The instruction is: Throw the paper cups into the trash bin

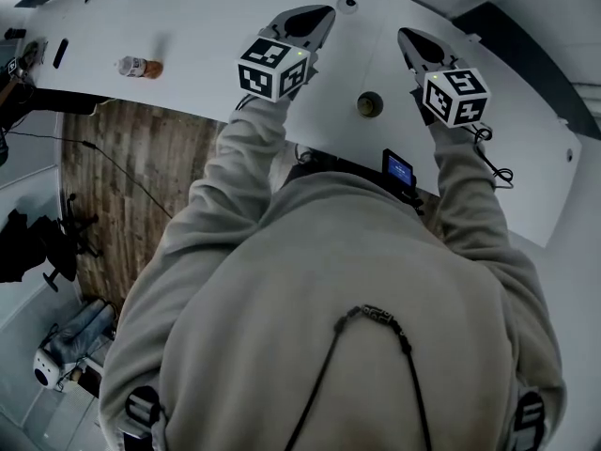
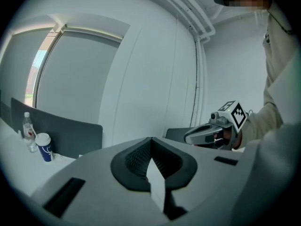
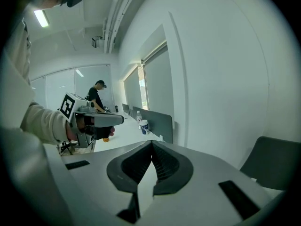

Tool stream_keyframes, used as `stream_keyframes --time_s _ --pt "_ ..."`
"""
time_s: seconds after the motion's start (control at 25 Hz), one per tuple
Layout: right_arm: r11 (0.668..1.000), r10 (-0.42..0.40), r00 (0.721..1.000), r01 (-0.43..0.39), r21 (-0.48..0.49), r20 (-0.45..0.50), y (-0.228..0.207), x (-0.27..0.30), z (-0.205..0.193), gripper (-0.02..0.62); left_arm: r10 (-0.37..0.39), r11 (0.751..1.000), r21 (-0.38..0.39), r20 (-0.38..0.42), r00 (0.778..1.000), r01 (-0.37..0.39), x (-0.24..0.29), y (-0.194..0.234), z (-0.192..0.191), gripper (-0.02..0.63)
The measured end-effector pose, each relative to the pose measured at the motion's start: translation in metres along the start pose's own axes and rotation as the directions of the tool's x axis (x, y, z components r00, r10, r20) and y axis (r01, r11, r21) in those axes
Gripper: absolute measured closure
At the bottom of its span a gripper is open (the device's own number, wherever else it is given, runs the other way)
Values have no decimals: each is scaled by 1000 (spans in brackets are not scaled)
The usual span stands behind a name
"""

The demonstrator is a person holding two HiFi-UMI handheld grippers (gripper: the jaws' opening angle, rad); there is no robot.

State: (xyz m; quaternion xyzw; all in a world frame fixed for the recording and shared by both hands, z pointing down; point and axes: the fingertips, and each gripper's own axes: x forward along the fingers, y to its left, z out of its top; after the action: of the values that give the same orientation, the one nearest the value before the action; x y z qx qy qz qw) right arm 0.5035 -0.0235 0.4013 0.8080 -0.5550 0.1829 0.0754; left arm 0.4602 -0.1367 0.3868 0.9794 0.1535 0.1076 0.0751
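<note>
Paper cup point(image 2: 43, 146): white with a blue band, upright on the white counter point(image 1: 188, 26), just beside a clear plastic bottle point(image 2: 29, 131), in front of a grey partition point(image 2: 66, 131). It is well apart from both tongs.

Left tongs point(image 2: 150, 140): jaws together at the tips, nothing between them, held above the counter.

Right tongs point(image 3: 151, 142): jaws together, nothing between them, held alongside the left pair.

Other items:
- a small round dark object point(image 1: 369, 104) on the counter between the two tongs, kind not discernible
- a grey chair point(image 3: 275, 161)
- a second person point(image 3: 96, 95) far down the counter
</note>
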Motion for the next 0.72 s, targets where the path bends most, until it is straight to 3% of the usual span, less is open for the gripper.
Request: stream_keyframes --time_s 0.72 --pt "997 17 992 -7 79 -122 -3 14 -81 578 -13 997 -81 -94 995 5 11 -6 -78 603"
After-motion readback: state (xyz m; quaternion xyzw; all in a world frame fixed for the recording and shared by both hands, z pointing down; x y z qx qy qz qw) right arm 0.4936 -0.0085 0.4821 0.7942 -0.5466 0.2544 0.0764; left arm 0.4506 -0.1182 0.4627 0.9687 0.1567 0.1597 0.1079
